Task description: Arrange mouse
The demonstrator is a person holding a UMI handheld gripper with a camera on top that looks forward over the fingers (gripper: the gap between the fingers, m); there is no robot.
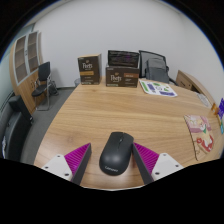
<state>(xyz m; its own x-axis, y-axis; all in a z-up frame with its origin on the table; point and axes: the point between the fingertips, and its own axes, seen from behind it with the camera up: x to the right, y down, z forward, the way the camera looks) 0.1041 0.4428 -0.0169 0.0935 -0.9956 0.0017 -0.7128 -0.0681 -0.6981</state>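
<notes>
A black computer mouse point(116, 153) lies flat on the wooden table point(110, 112), its tail end toward me. My gripper point(113, 152) stands open around it, the mouse sitting between the two fingers. The left pink pad point(78, 158) shows a strip of bare wood between it and the mouse. The right pink pad point(147, 155) is close against the mouse's side; I cannot tell whether it touches. The mouse rests on the table by its own weight.
Two brown cardboard boxes point(90, 72) point(122, 76) stand at the table's far edge. Papers point(158, 88) lie at the far right, and colourful packets point(200, 130) near the right edge. Office chairs stand at the far left point(43, 82), behind the table point(153, 65) and close left point(12, 130).
</notes>
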